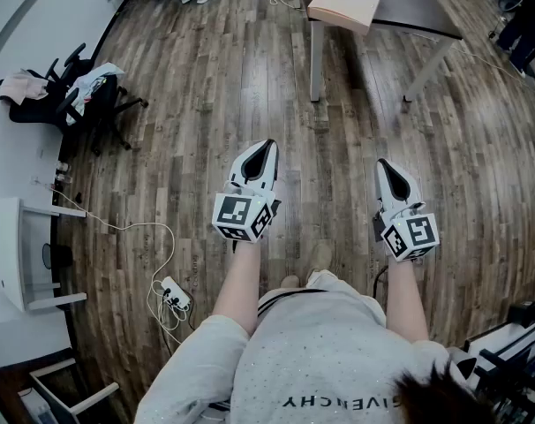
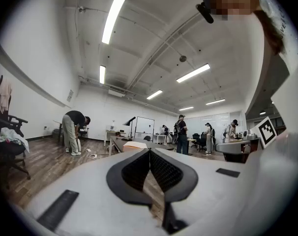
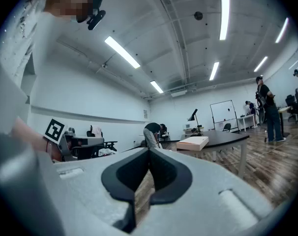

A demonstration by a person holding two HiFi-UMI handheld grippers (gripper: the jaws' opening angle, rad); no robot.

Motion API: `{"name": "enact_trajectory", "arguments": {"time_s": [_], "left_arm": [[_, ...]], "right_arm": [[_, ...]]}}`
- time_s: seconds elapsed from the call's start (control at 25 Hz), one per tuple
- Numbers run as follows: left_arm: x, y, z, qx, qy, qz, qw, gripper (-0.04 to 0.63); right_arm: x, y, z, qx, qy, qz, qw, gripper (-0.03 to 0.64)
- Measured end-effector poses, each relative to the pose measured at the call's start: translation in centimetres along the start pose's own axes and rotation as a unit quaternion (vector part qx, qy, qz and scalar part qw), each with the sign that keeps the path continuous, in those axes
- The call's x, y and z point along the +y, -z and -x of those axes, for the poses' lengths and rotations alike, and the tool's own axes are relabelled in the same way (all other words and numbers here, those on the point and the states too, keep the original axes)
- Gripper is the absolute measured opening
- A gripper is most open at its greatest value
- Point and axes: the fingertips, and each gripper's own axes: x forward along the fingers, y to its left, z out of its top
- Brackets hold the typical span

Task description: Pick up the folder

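my left gripper [image 1: 267, 146] and right gripper [image 1: 383, 162], jaws pressed together and holding nothing, point level toward the pale folder [image 1: 344, 4], flat on the table [image 1: 410, 5] corner well ahead, likely nearer my right.

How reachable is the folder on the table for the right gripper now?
Probably not yet. The folder lies on the corner of the table, across the floor from the right gripper, which is shut. Nothing stands between them.
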Motion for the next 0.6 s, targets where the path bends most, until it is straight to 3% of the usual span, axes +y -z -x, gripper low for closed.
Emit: {"name": "enact_trajectory", "arguments": {"time_s": [0.6], "left_arm": [[-1.5, 0.8, -6.6, 0.005, -0.004, -0.011, 0.9999, 0.000]], "right_arm": [[-6.4, 0.2, -3.3, -0.001, -0.010, -0.005, 1.000, -0.002]]}}
